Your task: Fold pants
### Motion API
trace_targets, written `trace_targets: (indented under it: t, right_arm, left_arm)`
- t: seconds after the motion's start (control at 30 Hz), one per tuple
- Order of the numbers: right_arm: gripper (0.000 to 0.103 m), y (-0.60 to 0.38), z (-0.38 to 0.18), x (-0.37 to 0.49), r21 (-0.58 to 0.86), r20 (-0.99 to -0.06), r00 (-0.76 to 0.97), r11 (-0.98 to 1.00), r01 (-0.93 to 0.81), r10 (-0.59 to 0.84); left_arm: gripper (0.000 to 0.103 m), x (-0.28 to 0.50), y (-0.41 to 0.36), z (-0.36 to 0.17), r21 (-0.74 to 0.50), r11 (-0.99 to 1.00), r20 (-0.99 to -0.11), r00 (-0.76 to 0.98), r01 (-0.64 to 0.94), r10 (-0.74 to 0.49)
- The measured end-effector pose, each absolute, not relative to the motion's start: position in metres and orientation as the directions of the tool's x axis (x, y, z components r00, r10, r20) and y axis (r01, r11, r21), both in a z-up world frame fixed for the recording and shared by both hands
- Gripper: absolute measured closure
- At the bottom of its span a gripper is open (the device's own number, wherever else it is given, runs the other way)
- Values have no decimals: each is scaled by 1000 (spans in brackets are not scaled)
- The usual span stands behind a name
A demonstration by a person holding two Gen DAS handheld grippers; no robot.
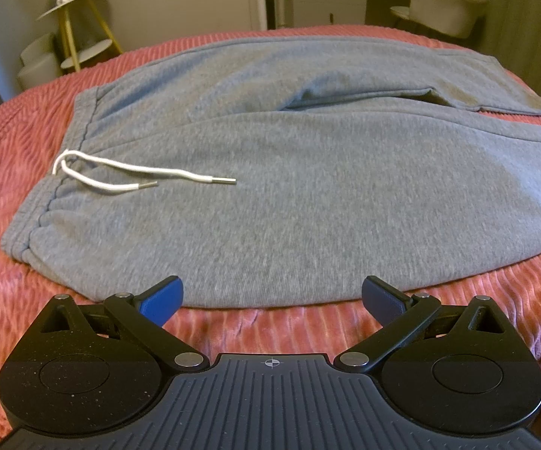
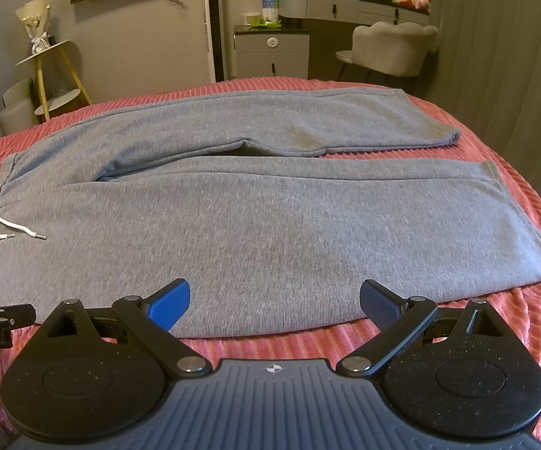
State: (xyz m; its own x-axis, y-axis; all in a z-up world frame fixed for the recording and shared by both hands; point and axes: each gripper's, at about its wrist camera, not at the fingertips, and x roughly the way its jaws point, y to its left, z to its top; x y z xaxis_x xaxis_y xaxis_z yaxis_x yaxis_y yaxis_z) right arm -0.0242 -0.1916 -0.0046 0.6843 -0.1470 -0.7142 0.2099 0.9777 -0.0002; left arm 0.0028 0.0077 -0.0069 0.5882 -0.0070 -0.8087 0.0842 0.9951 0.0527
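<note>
Grey fleece sweatpants (image 1: 270, 195) with white drawstring (image 1: 120, 176): laid flat, unfolded, on pink ribbed bedspread (image 1: 233, 322), waistband leftward. Left gripper (image 1: 272, 296) and right gripper (image 2: 274, 300): both spread wide, nothing held, positioned at near edge; bedspread margins exposed around.

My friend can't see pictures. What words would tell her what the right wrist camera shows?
Grey sweatpants lie flat, unfolded, on a pink ribbed bedspread, waistband and white drawstring at the left, both legs stretching right. The open right claw, with blue pads, sits at the near edge of the pants, holding nothing. Behind the bed stand a dressing table and a chair.
</note>
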Motion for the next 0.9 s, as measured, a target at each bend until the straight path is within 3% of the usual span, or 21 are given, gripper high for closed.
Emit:
trace_targets:
  t: [0.9]
  right_arm:
    - [6,-190,-5,-24,-9,-715,682,978,207,-151]
  left_arm:
    - [0,-1,7,-9,70,993,-806,592,91,3]
